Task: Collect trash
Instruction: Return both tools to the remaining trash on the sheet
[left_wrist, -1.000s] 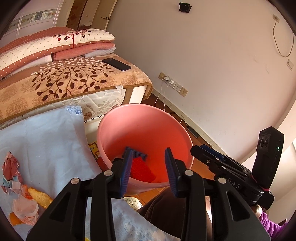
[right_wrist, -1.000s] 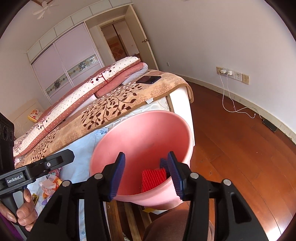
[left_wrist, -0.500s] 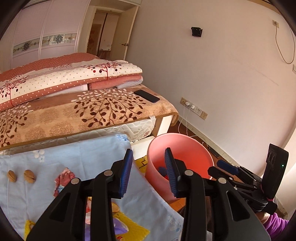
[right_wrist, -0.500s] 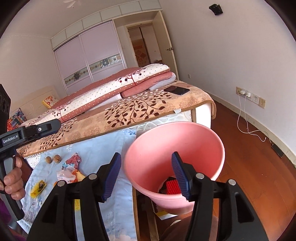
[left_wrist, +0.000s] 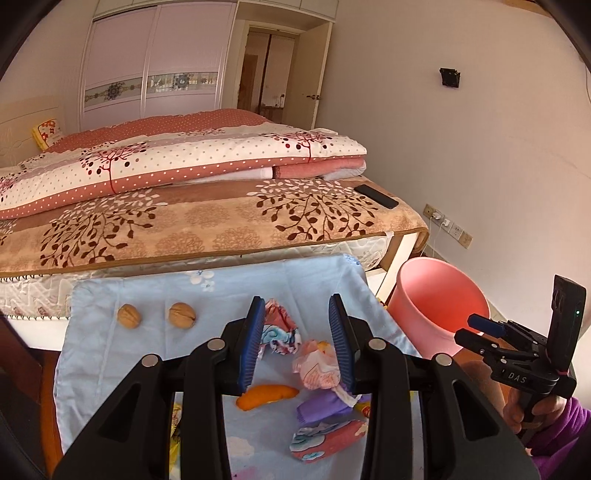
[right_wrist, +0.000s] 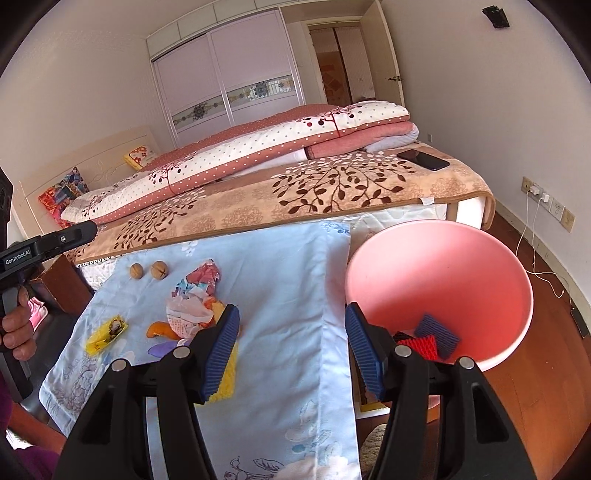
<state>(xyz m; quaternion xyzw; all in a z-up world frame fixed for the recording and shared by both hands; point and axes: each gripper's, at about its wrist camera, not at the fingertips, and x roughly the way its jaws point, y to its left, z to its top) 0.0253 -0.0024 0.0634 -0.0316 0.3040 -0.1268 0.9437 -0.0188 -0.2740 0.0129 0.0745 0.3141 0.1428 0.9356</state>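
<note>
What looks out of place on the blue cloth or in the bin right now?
Two walnuts sit whole and apart from the litter pile on the cloth; they may not be trash. In the bin lie red and blue ribbed pads resembling the claw pads, odd for rubbish. Nothing spilled.

So on the blue cloth (left_wrist: 314, 284) there are two walnuts (left_wrist: 129, 316) (left_wrist: 181, 314) side by side, one orange peel (left_wrist: 267, 395), one yellow wrapper (right_wrist: 106, 333), and a heap of crumpled wrappers (left_wrist: 317, 363), maybe four or five, hard to split apart. One pink bucket (left_wrist: 441, 295) with three ridged pads in it: one blue (right_wrist: 437, 331), one red (right_wrist: 421, 346), one black (right_wrist: 402, 336). One phone (left_wrist: 376, 196) on the bed.
</note>
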